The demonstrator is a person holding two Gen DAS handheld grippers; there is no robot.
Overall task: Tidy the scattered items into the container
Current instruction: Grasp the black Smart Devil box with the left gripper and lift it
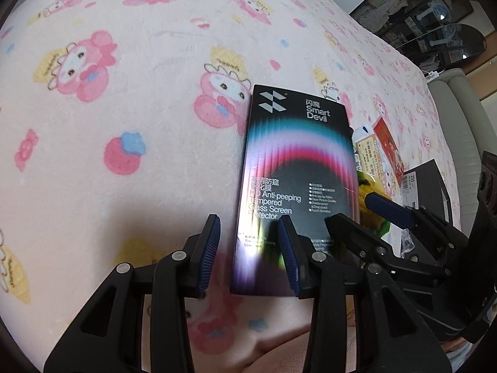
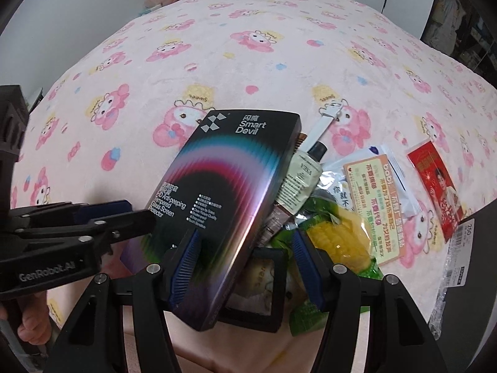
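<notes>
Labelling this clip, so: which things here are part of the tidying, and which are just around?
Job: Smart Devil box, corn packet, bottle, red card, black container.
Just around: pink blanket, shelves.

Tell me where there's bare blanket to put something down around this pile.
Open blanket lies left of and beyond the Smart Devil box, up to the far edge. Crowded: right of the box, where a bottle, corn packet, orange card and red packet cluster, some overlapping. Both grippers, left and right, crowd the box's near end.
</notes>
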